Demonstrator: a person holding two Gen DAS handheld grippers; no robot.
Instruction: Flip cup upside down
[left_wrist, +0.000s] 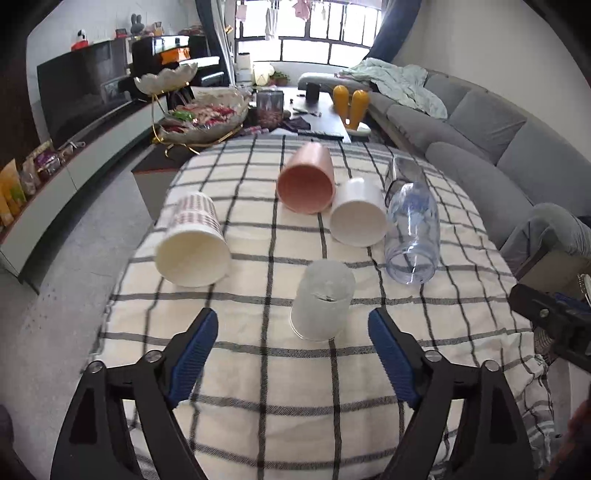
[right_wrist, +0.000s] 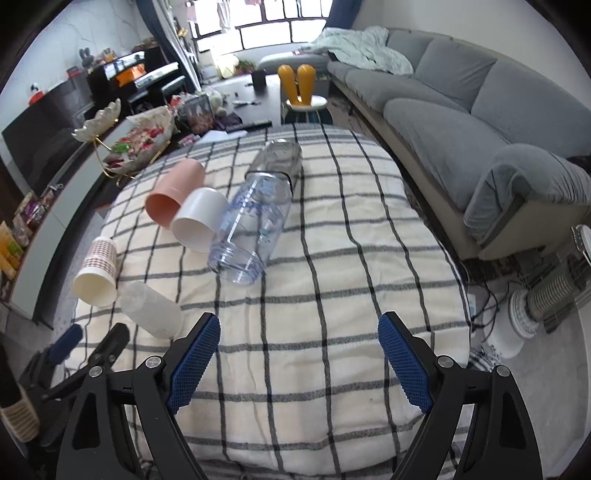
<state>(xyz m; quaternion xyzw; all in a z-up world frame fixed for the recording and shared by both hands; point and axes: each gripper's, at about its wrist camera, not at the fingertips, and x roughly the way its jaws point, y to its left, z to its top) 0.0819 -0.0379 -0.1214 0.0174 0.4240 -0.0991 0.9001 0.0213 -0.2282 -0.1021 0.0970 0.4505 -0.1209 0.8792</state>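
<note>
While both grippers stand with jaws apart and empty, the frosted plastic cup (left_wrist: 322, 300) sits mouth-down on the checked tablecloth (left_wrist: 295, 387), just ahead of the left gripper (left_wrist: 293, 341); right gripper (right_wrist: 299, 347) is well aside. Judged light, thin-walled, slippery, crushable: grip gently mid-wall. Beyond the cup, all lying on their sides and seemingly empty: patterned paper cup (left_wrist: 192, 243), pink cup (left_wrist: 306, 181), white cup (left_wrist: 358, 214), clear blue bottle (left_wrist: 412, 229).
</note>
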